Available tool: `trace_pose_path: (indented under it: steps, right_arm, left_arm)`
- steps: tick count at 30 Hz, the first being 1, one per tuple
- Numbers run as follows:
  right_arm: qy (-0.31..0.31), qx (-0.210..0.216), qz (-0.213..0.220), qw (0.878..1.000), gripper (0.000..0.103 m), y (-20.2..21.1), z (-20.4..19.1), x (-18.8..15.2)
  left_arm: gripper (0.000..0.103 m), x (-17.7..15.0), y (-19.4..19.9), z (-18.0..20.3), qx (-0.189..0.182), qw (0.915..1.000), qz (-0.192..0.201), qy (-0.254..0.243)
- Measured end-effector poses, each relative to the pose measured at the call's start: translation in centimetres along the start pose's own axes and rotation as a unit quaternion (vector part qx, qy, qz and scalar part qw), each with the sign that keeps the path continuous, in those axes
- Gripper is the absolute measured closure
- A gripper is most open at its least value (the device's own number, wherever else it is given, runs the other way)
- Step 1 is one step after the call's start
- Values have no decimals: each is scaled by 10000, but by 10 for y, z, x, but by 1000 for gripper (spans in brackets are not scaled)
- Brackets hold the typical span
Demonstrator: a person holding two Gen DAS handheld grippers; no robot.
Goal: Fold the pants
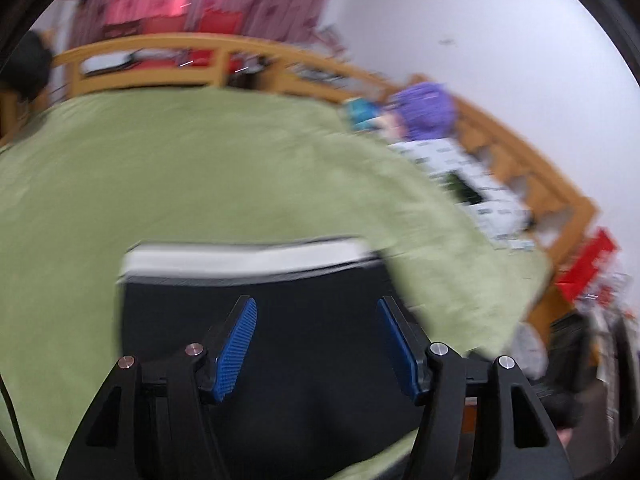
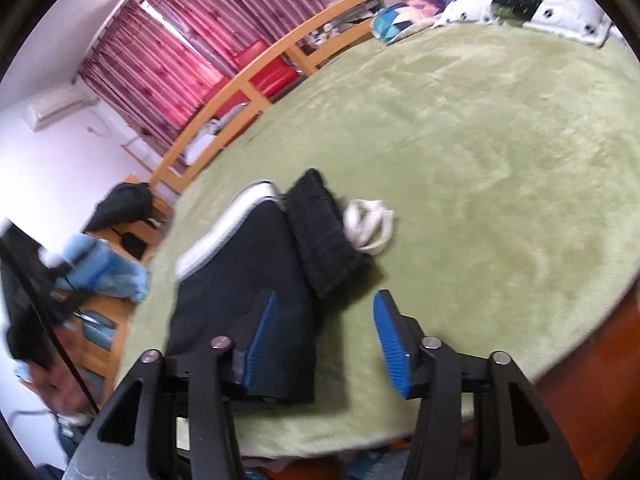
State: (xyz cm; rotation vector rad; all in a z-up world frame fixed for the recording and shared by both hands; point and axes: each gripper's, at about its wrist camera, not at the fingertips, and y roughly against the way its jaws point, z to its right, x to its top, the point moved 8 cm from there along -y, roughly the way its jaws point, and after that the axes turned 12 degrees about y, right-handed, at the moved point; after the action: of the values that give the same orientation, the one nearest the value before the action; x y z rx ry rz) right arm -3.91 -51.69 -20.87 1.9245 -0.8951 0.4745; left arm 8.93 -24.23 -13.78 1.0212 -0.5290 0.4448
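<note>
Here both the left gripper [image 1: 316, 344] and right gripper [image 2: 324, 340] hang half open, empty, clear of the cloth; beyond them the pants [image 2: 248, 280] lie folded flat on the bed [image 2: 480, 160], apparently let go.

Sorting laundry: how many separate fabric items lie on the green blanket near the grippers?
3: dark navy pants with white stripe, black knitted piece on their right edge, white bundle beside it. More may be hidden.

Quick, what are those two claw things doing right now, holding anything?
Left gripper: open, holding nothing, above the pants.
Right gripper: open, holding nothing.
</note>
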Motion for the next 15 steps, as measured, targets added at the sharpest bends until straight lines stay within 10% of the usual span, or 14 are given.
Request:
trace_pose_path:
  steps: [6, 8, 15]
  right_arm:
    - [393, 284, -950, 9943, 41, -67, -34, -29]
    - [478, 273, -1277, 9903, 83, -84, -42, -44]
    - [1947, 276, -616, 9785, 89, -49, -104, 15]
  left_arm:
    - [43, -33, -12, -95, 800, 9929, -406, 778]
    - [43, -44, -13, -114, 958, 9898, -497, 935]
    - [43, -66, -20, -133, 847, 9862, -619, 1280]
